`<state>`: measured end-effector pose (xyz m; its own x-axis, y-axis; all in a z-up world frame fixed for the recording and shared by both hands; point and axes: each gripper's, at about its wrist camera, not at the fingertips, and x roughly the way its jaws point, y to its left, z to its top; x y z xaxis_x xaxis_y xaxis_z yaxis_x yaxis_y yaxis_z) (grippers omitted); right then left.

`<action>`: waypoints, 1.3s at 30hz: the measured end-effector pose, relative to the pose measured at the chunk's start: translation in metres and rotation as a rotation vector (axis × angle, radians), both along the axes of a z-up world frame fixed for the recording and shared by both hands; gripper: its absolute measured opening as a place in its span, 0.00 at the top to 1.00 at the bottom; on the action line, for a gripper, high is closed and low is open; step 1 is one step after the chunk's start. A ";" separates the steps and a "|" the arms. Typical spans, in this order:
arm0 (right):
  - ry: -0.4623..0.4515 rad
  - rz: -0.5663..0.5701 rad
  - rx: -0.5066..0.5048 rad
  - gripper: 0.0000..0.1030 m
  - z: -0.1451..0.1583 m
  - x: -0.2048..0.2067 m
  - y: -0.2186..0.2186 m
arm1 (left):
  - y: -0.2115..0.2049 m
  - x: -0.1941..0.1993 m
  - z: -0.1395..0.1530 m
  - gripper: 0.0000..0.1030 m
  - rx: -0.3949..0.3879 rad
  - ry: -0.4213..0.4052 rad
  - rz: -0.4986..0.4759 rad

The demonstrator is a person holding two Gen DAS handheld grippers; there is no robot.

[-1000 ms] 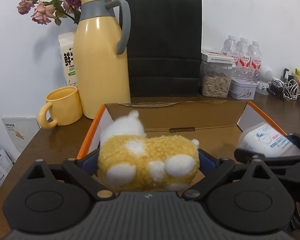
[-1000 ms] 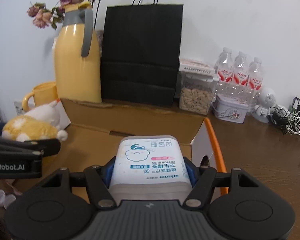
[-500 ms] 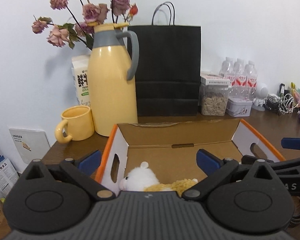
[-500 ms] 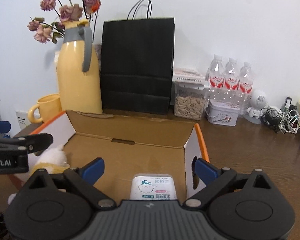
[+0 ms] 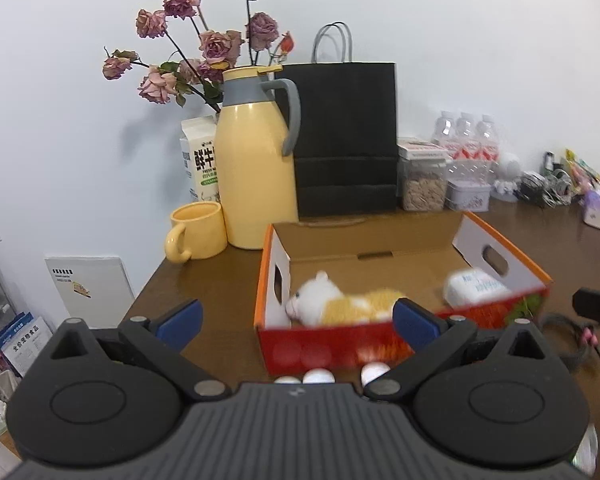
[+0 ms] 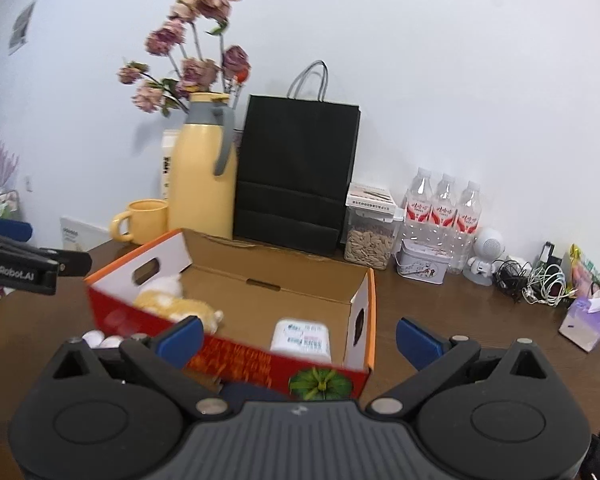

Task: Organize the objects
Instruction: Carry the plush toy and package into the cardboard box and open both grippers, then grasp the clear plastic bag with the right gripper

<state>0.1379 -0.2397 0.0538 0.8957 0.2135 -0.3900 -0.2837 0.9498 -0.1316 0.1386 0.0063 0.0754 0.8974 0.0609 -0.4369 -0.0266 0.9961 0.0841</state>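
Observation:
An open cardboard box (image 5: 496, 240) with orange rim and red front stands on the brown table; it also shows in the right wrist view (image 6: 370, 300). A yellow and white plush toy (image 5: 340, 304) lies inside at its left end (image 6: 172, 304). A white cotton-bud pack (image 5: 474, 286) lies inside at its right end (image 6: 302, 336). My left gripper (image 5: 298, 318) is open and empty, in front of and above the box. My right gripper (image 6: 300, 338) is open and empty, also in front of the box.
Behind the box stand a yellow thermos (image 5: 256, 176), a yellow mug (image 5: 198, 230), a black paper bag (image 5: 346, 140), a seed jar (image 6: 370, 236) and water bottles (image 6: 444, 204). Small white balls (image 5: 320, 376) lie before the box. Cables (image 6: 536, 280) lie at right.
Both grippers opened and let go: the plush toy and the cotton-bud pack now lie in the box. Both grippers then drew back and up from the box.

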 end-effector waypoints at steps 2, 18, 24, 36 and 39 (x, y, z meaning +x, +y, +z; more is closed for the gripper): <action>0.003 0.010 -0.006 0.00 -0.003 -0.017 -0.003 | 0.002 -0.014 -0.005 0.00 -0.002 0.007 -0.013; 0.177 0.051 0.094 0.00 -0.077 -0.106 -0.004 | -0.002 -0.114 -0.067 0.00 -0.101 0.103 -0.038; 0.188 0.055 0.096 0.03 -0.081 -0.097 0.005 | -0.003 -0.112 -0.076 0.00 -0.137 0.134 -0.055; 0.209 0.055 0.090 0.46 -0.093 -0.073 0.018 | 0.001 -0.108 -0.084 0.00 -0.154 0.160 -0.057; 0.200 0.059 0.113 0.62 -0.093 -0.075 0.015 | 0.001 -0.108 -0.084 0.00 -0.156 0.161 -0.059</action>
<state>0.0633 -0.2247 -0.0392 0.7875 0.3154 -0.5295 -0.3487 0.9364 0.0391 0.0310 0.0075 -0.0083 0.8156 -0.0694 -0.5745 0.0339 0.9968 -0.0723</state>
